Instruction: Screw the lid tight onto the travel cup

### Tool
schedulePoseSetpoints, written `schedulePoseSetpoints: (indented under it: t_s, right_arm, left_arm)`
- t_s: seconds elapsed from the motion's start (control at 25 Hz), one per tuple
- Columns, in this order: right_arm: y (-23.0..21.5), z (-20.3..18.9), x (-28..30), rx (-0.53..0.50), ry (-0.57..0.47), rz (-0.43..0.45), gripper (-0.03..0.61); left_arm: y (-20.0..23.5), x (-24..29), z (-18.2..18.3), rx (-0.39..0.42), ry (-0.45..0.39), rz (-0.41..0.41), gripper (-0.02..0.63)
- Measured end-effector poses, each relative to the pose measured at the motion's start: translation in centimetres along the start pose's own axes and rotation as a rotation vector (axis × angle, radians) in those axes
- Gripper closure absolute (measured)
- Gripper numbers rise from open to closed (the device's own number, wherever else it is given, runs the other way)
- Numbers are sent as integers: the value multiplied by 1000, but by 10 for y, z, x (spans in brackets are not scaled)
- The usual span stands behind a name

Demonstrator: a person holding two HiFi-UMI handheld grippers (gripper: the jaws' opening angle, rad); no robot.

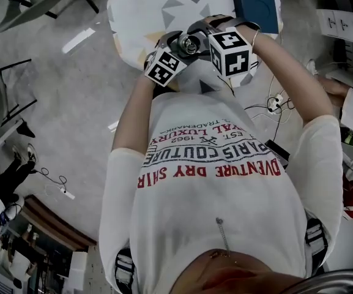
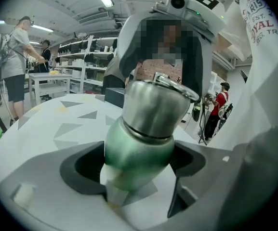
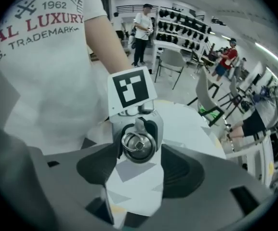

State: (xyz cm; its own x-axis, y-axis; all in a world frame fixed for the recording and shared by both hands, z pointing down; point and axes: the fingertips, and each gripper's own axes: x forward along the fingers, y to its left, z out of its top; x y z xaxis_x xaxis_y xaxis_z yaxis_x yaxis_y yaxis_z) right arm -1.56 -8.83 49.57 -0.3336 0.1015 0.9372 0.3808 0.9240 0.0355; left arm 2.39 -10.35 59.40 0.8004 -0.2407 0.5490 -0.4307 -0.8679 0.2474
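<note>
A green travel cup (image 2: 138, 150) with a steel lid (image 2: 154, 109) is held up above a white table with grey triangles (image 1: 145, 11). My left gripper (image 2: 139, 154) is shut on the cup's green body. In the right gripper view the lid (image 3: 138, 146) faces me end-on, with a ring on its top. My right gripper (image 3: 139, 149) is shut on the lid, one dark finger on each side. In the head view both grippers meet in front of the person's chest, left gripper (image 1: 175, 49) and right gripper (image 1: 202, 40), with the cup (image 1: 188, 43) between them.
A dark blue box (image 1: 256, 2) lies at the table's far right. Chairs (image 1: 5, 109) stand on the grey floor to the left. Cables and a socket strip (image 1: 275, 103) lie on the floor to the right. Other people (image 3: 142, 30) stand by shelves behind.
</note>
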Motion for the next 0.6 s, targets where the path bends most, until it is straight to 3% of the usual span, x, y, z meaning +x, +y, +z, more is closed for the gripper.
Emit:
schedulePoseSetpoints:
  t_s: [0.16,0.32,0.48,0.6]
  right_arm:
    - [0,4,4,-146,6,61,338]
    - [4,3,5,-209,-3,79,351]
    - [4,4,4,-209,-9,90,351]
    - [2,5,4,-133,-10,74,353]
  left_arm:
    - [1,-1,-2,-1,11,1,207]
    - [0,1,-1,1,16,-1,207]
    - [0,-2,1,-3,9,2,207]
    - [1,-3,6,-1,-25,18,207]
